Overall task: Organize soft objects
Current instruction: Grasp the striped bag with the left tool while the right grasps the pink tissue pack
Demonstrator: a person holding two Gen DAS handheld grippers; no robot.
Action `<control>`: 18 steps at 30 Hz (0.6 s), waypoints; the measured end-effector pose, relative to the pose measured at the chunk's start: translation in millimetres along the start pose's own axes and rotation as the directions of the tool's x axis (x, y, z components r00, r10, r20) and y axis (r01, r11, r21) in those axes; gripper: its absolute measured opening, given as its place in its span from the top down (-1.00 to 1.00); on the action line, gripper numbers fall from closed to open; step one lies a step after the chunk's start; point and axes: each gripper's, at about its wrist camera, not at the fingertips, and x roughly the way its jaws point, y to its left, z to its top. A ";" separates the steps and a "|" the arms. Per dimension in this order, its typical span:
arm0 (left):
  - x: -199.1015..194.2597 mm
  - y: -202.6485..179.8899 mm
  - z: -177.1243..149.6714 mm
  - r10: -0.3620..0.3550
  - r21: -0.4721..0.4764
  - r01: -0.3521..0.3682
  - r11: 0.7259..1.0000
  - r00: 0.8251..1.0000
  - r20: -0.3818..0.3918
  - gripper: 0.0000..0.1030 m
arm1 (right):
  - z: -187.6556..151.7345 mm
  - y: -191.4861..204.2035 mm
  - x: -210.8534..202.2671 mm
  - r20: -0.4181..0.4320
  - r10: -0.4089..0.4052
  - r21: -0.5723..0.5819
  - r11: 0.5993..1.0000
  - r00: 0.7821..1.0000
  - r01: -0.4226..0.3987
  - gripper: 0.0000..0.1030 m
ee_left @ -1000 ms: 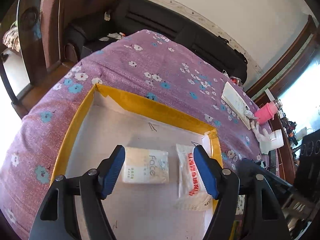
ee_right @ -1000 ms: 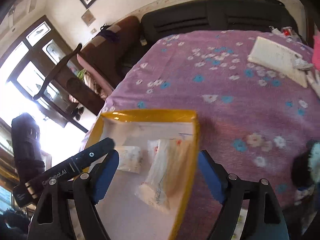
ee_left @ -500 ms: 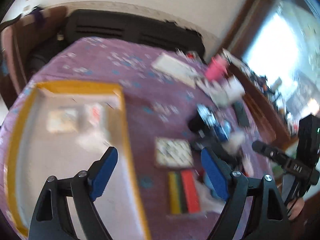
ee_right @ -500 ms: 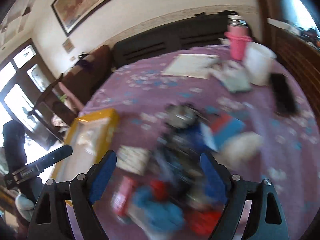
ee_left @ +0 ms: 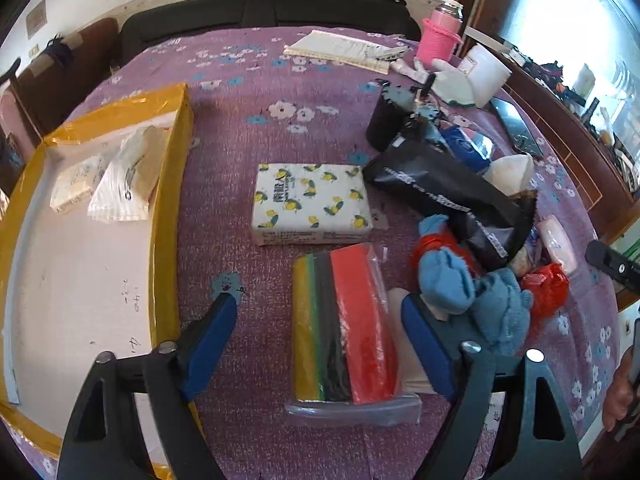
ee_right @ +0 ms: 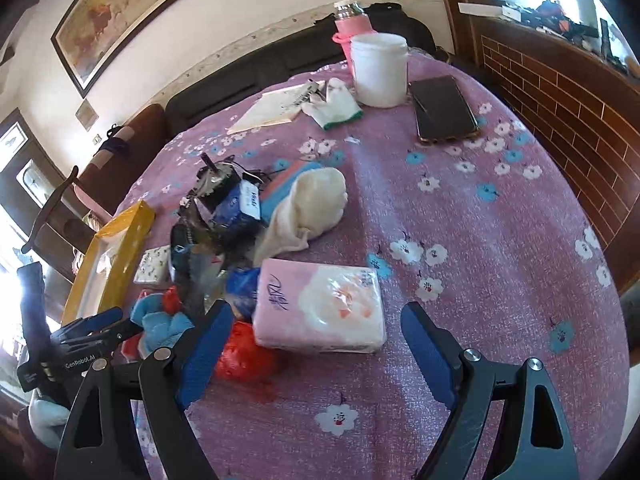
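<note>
We are angling left tongs (ee_left: pixel 316 340), closing, empty, over striped pack (ee_left: pixel 344 328); right tongs (ee_right: pixel 316 344) apart above pink tissue pack (ee_right: pixel 320 308).

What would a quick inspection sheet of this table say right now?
Surface: round table with purple flowered cloth.
Job's things: yellow-edged box holding two packets; lemon-print tissue pack, striped sponge pack and pink tissue pack lie outside it.
Clutter: heap of black bag, blue socks, red bag, cream cloth; phone, white jar, pink bottle, papers.
Tools: left tool closing, straddling the sponge pack without touching; right tool open near the pink pack.
Cables: nothing seen.
Surroundings: dark sofa, painting, brick-pattern cabinet.
</note>
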 end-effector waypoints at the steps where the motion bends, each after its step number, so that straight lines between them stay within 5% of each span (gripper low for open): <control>1: -0.9 0.6 0.5 0.008 0.001 -0.008 1.000 1.000 0.006 -0.39 | 0.0 -1.0 3.8 -0.008 0.006 0.010 1.000 1.000 -0.006 -0.73; 8: -2.6 1.8 -1.8 0.007 0.009 -0.007 1.000 1.000 0.008 -0.37 | -0.7 3.2 14.9 -0.026 0.025 0.017 1.000 0.999 -0.024 -0.73; 15: 13.0 -15.7 -2.0 0.113 0.100 -0.113 0.989 0.994 0.007 -0.40 | 0.8 3.4 29.7 -0.054 -0.018 0.019 1.000 0.998 0.019 -0.73; 17: 13.2 -15.6 -2.2 0.114 0.096 -0.115 0.989 0.993 0.020 -0.24 | 1.7 3.3 35.9 -0.065 -0.030 0.021 0.999 0.997 0.031 -0.73; 18: 10.9 -13.9 -3.1 0.124 0.093 -0.126 0.988 0.992 0.035 0.10 | 1.8 2.7 39.0 -0.071 -0.035 0.023 0.999 0.997 0.036 -0.73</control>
